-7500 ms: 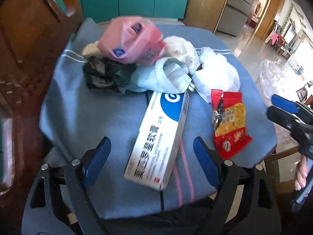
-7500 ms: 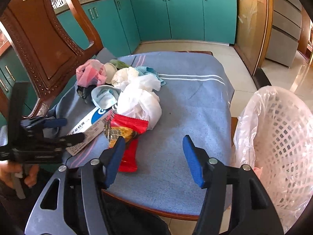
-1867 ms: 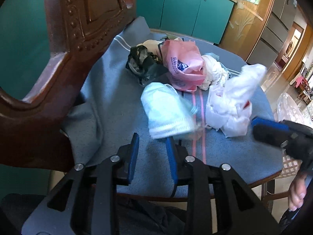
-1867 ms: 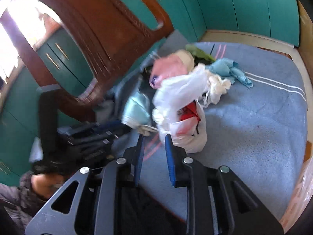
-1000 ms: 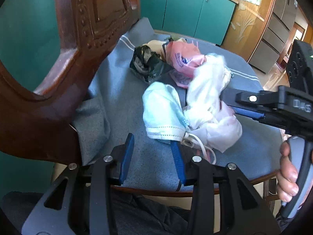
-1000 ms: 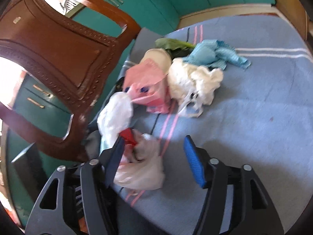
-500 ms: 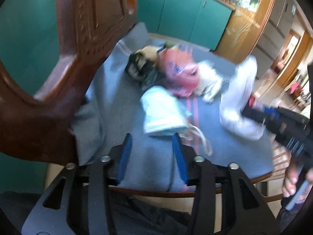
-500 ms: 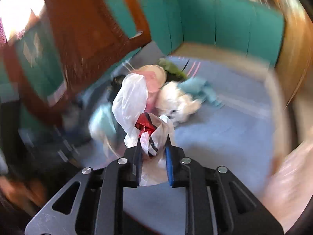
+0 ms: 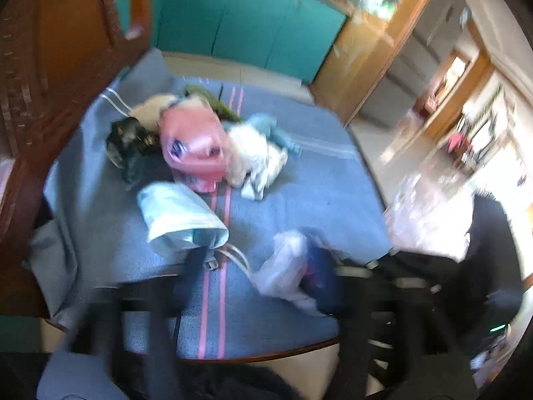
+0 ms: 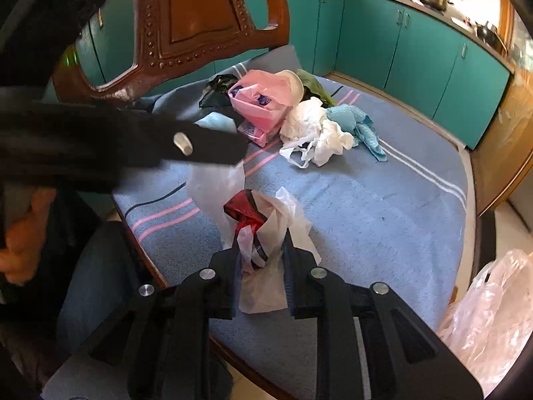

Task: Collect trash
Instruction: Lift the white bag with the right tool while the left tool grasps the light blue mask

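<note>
- The right gripper point(image 10: 261, 253) has its two blue-padded fingers point(image 10: 289, 250) nearly closed, pinching one white plastic bag point(image 10: 263, 233) with a red snack wrapper point(image 10: 245, 213) showing in its mouth; the bag hangs just above the near edge of the table point(image 10: 383, 200).
- The left gripper point(image 9: 246, 286) is badly motion-blurred in its own view, and I cannot tell how wide it stands or whether it grips anything. In the right wrist view its dark body reaches in from the left, just beside the top of the white plastic bag.
- The table carries one blue cloth with pink and white stripes. It is the landmark for the rest.
- Toward the table's far-left corner sits one pile of trash, well apart from the held bag:
- one pink plastic bag point(image 10: 263, 100) at the pile's centre;
- one black bag point(image 9: 130, 146) on its left, touching the pink one;
- one crumpled white bag point(image 10: 313, 130) on its right;
- one light-blue rag point(image 10: 359, 123) just beyond the white bag;
- one dark green scrap point(image 10: 313, 86) at the back.
- One pale blue face mask point(image 9: 180, 216) lies alone nearer the table's front-left, its ear loop trailing toward the left gripper.
- One wooden chair point(image 10: 186, 23) stands against the table's left side.
- One plastic-lined bin point(image 10: 489, 303) stands off the table's right edge, partly seen.
</note>
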Action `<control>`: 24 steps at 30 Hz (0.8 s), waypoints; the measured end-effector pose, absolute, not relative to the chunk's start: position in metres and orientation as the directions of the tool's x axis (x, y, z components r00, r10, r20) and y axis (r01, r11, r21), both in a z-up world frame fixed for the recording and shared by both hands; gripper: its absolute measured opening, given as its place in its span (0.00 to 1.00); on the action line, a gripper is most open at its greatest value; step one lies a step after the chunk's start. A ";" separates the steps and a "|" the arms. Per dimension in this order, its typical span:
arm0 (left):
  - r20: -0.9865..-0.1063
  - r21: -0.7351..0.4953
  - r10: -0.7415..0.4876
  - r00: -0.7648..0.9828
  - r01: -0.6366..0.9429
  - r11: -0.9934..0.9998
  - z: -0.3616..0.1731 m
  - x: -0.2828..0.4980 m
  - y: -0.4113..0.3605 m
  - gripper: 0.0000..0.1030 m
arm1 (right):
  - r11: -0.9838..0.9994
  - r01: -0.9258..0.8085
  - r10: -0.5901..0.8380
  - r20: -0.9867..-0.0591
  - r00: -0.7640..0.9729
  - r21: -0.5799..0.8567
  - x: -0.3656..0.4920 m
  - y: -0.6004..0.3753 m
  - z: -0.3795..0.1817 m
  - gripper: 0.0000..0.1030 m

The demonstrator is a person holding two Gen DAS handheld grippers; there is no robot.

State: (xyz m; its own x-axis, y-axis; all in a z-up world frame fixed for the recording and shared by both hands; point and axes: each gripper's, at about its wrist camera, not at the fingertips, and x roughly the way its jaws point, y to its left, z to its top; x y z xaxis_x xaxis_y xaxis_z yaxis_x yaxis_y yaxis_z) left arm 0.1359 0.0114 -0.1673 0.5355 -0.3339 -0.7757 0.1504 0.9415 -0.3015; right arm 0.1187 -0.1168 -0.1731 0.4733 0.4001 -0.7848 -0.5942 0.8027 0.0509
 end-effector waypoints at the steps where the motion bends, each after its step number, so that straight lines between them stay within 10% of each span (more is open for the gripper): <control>1: -0.784 -0.331 -0.356 0.508 0.143 0.933 -0.176 0.140 0.013 0.13 | 0.806 -0.588 0.408 -0.783 0.469 0.068 0.119 -0.120 -0.173 0.21; 16: -0.802 -0.370 -0.380 0.461 0.117 0.922 -0.218 0.139 0.029 0.05 | 0.837 -0.265 0.544 -0.683 0.487 0.478 0.128 -0.206 -0.172 0.21; 24: -0.798 -0.342 -0.368 0.478 0.143 0.929 -0.212 0.129 0.018 0.05 | 0.917 -0.148 0.390 -0.756 0.526 0.370 0.132 -0.207 -0.173 0.21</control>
